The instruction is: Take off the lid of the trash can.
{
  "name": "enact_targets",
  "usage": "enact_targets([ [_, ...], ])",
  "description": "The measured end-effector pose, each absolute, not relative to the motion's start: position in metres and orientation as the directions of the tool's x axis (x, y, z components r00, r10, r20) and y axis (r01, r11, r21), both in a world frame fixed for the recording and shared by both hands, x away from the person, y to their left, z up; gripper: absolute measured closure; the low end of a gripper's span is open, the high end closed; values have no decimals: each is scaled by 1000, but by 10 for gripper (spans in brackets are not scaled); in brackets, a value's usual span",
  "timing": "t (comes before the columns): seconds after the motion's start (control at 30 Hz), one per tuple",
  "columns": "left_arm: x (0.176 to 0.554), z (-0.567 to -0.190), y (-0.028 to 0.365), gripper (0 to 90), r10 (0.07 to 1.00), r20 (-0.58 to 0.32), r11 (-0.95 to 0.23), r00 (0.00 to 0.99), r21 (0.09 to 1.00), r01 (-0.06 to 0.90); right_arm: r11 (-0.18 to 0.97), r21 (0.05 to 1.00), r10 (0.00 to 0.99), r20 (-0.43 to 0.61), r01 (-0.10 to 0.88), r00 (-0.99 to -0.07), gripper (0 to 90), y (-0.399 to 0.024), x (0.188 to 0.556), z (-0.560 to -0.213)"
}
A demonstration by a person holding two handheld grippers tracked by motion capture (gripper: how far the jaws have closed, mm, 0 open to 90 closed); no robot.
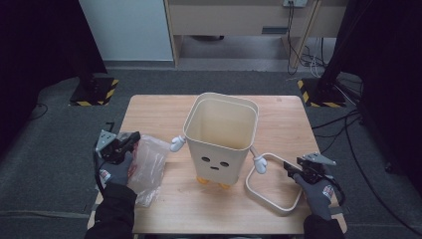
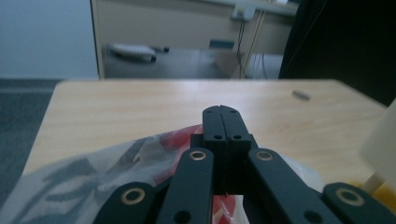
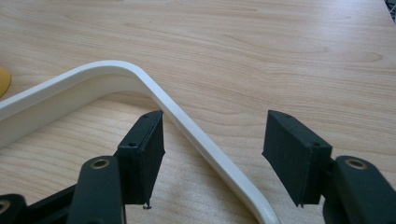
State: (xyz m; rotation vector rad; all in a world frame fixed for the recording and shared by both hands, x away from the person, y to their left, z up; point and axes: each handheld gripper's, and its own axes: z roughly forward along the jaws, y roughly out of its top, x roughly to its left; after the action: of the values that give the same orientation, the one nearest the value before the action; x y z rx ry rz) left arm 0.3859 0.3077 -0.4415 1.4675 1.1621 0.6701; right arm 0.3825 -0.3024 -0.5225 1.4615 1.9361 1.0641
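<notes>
We hold a gripper in each hand at the near edge of the wooden table (image 1: 149, 107). Our right gripper (image 3: 212, 156) has its jaws wide apart, and the white ring (image 3: 187, 126) runs between them, on the near right part of the table. We guess the step now is to grab this ring, maybe to put it on the bin later. To do it well, we think we should come down so the thin bar sits in the middle of the two pads, then squeeze slowly, because the bar looks smooth and hard and could slip out. The ring is a flat plastic loop with round corners. Our left gripper (image 2: 222, 135) has its jaws pressed tight together, and it sits right over the plastic bag (image 1: 149, 164) at the near left. We cannot tell if a bit of the bag is pinched in them. The bag is clear, thin and crinkly, with red marks on it, so it will bend and slide easily. A little farther, in the middle of the table, stands the cream bin (image 1: 221, 142). It is tall, smooth and open on top, with a small face, white hands and yellow feet.
</notes>
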Motion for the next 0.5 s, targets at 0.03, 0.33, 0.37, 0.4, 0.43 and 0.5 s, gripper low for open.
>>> enact_targets([
  [0.03,384,-435,308,900,911,-186,83,368,957,277,126,815,948,69,566,-309,381,-302,383,-522],
  [0.33,362,-388,305,900,882,-209,175,422,978,118,127,814,949,67,567,-309,383,-303,383,-522],
  [0.37,362,-388,305,900,882,-209,175,422,978,118,127,814,949,67,567,-309,383,-303,383,-522],
  [0.4,358,-381,304,900,875,-216,195,433,976,95,126,814,949,67,568,-308,383,-303,383,-522],
  [0.43,356,-376,304,900,873,-217,203,438,976,80,127,814,949,66,567,-308,383,-303,383,-522],
  [0.5,354,-372,304,900,868,-223,215,443,974,68,124,815,950,69,567,-306,382,-303,383,-522],
])
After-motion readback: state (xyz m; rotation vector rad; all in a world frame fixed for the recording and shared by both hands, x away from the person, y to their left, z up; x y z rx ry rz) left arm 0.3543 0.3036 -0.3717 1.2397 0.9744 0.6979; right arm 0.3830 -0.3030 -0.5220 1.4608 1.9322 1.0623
